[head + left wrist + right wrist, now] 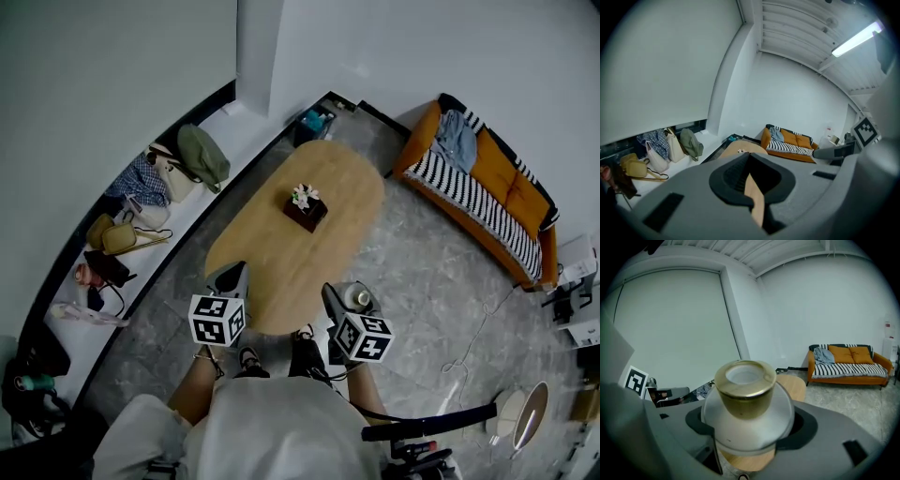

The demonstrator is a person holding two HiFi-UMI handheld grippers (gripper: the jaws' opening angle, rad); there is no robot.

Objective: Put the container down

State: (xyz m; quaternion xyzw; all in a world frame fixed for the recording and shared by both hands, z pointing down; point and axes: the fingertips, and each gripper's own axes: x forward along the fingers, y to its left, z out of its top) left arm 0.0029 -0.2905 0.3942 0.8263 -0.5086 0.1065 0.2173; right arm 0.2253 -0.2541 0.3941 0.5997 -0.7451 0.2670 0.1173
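At the near end of the desk (281, 248): the container (746, 399), white with a gold lid, is held upright, pinched in the right claw (344, 302).
Left claw (751, 186): pressed nearly together, nothing in it.
Doing it well: lower straight onto bare wood, short of the flower box (306, 208); keep it level and release only once its base rests.

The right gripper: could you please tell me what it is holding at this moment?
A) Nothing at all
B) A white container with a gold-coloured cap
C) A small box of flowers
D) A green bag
B: in the right gripper view, the right gripper has its jaws closed on either side of a rounded white container with a gold-coloured cap.
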